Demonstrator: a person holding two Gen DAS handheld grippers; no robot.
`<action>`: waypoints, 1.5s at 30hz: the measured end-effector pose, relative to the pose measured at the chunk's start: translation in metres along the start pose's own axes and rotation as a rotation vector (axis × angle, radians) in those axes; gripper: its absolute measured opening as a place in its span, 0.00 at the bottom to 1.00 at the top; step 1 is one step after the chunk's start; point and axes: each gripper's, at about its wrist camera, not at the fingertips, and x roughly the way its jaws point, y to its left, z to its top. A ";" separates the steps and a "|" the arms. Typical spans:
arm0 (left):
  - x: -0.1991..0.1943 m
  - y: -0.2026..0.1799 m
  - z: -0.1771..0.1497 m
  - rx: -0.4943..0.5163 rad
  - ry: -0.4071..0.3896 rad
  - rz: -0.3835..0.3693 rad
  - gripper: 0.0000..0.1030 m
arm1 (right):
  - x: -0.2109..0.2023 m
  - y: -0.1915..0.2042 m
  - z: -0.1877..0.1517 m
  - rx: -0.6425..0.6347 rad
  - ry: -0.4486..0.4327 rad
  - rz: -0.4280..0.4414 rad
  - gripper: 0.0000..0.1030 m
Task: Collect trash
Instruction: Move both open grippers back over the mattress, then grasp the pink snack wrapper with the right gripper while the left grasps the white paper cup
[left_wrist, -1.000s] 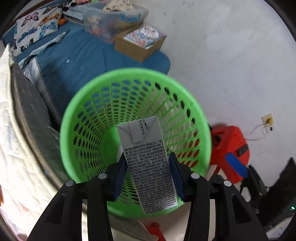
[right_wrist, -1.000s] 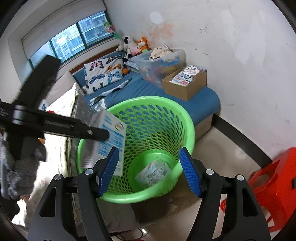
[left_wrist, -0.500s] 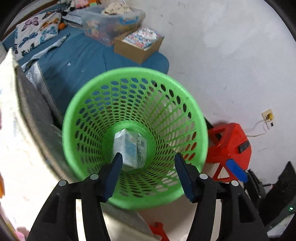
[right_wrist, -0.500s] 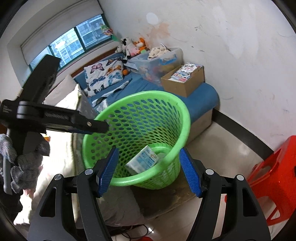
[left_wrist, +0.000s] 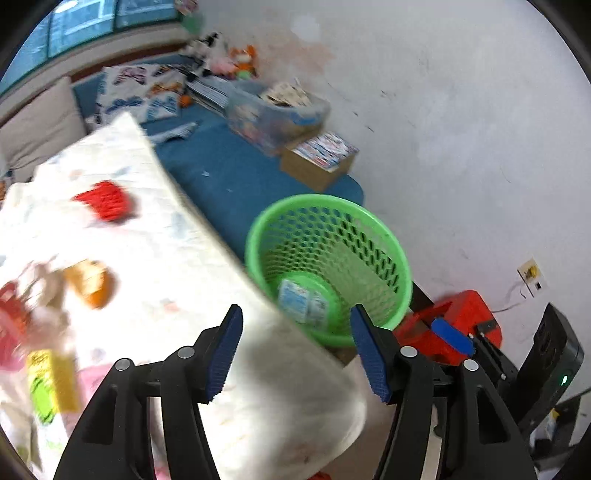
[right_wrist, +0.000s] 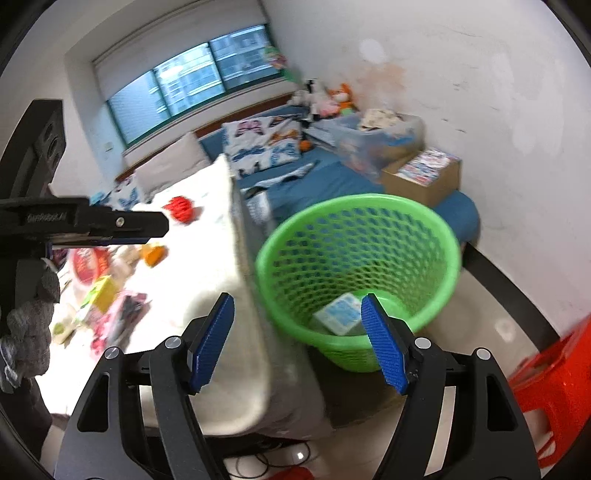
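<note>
Trash still to be collected is seen at the left of both views, scattered on the white quilt (left_wrist: 155, 280) of the bed: a red crumpled piece (left_wrist: 105, 201), an orange piece (left_wrist: 92, 282) and a yellow-green carton (left_wrist: 50, 384), all blurred. Further right, the left hand-held gripper (left_wrist: 297, 354) is held with its jaws well apart and nothing between the pads; its jaws have just been opening. The milk carton (left_wrist: 301, 301) that was clamped in it a second ago is now seen lying at the bottom of the green basket (left_wrist: 369, 221), so one piece of trash is judged as delivered. The basket stands on the floor just beside the bed's edge, near the red stool (left_wrist: 465, 314).

Compared with the earlier frames, the left hand-held gripper has been pulled back and up from over the basket mouth and swung toward the bed, so that the quilt now fills the left of its view and the basket has shrunk to the right. The right hand-held gripper (right_wrist: 299, 343) is likewise open and empty, its jaws having opened slightly; it too has been turned toward the bed, with the basket (right_wrist: 439, 236) now at its right and the carton (right_wrist: 341, 314) visible inside. The next step is judged to be a reach for another piece on the quilt
</note>
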 end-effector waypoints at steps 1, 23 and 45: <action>-0.007 0.004 -0.006 -0.009 -0.009 0.011 0.58 | 0.001 0.006 0.000 -0.009 0.001 0.013 0.70; -0.128 0.160 -0.107 -0.267 -0.162 0.274 0.58 | 0.046 0.140 -0.003 -0.175 0.113 0.221 0.70; -0.182 0.263 -0.193 -0.515 -0.209 0.337 0.60 | 0.123 0.202 -0.038 -0.125 0.356 0.280 0.67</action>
